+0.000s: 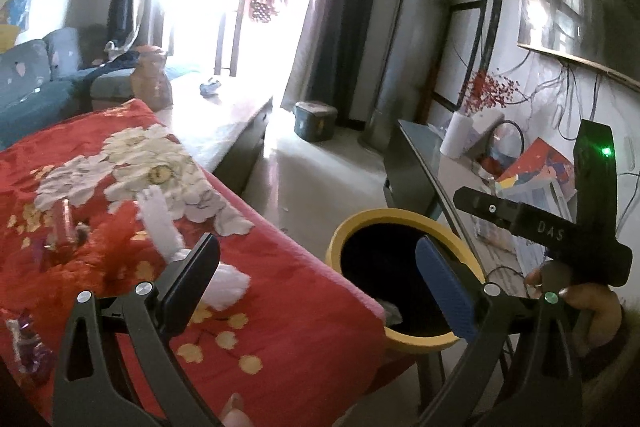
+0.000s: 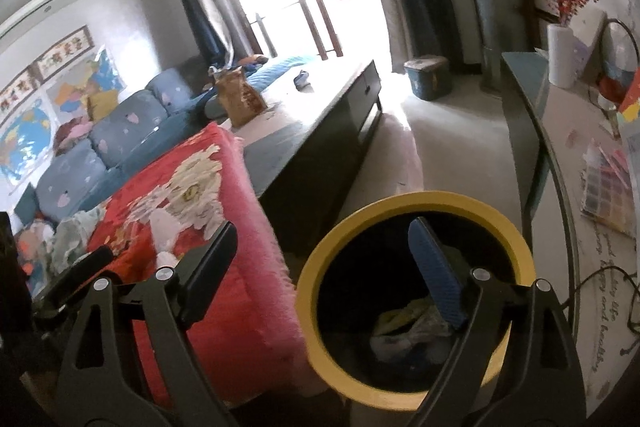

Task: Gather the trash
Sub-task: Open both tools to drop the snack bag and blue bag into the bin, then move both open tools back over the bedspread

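Bin (image 2: 316, 291) below right claw (image 2: 320, 267), trash (image 2: 404, 327) inside; both claws spread, empty; left claw (image 1: 316, 275).

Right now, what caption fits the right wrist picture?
Open right hand-held gripper above the yellow bin holding trash.

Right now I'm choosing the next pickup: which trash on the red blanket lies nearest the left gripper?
The white crumpled tissue, just beyond the left gripper; the purple wrapper lies farther left.
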Tool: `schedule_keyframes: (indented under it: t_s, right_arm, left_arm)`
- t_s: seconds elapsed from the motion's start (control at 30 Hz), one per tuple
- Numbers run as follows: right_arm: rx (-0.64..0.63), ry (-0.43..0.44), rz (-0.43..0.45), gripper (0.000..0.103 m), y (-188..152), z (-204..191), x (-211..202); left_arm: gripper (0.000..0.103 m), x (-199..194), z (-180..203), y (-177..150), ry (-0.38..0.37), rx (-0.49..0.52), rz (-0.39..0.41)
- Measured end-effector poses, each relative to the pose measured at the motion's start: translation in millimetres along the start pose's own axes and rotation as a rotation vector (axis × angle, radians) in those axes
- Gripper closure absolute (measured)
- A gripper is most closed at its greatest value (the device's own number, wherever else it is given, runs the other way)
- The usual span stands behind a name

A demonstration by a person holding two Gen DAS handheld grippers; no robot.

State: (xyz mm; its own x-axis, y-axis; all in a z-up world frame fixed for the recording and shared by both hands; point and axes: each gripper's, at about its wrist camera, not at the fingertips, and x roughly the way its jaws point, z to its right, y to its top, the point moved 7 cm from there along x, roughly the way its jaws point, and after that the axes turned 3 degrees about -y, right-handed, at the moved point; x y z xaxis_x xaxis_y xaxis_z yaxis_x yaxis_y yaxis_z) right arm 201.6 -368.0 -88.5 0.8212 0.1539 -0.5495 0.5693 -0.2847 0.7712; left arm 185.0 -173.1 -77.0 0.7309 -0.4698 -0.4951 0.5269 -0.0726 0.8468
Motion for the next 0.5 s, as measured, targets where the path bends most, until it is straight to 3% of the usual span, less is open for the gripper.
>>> schedule_keyframes:
  t_s: [0.5]
  right_arm:
    - [-0.126,0.097,-0.042,0.023,-15,-63,0]
  left_arm:
    - [0.007,-41,-49,-1,0.108,-0.062,0.047]
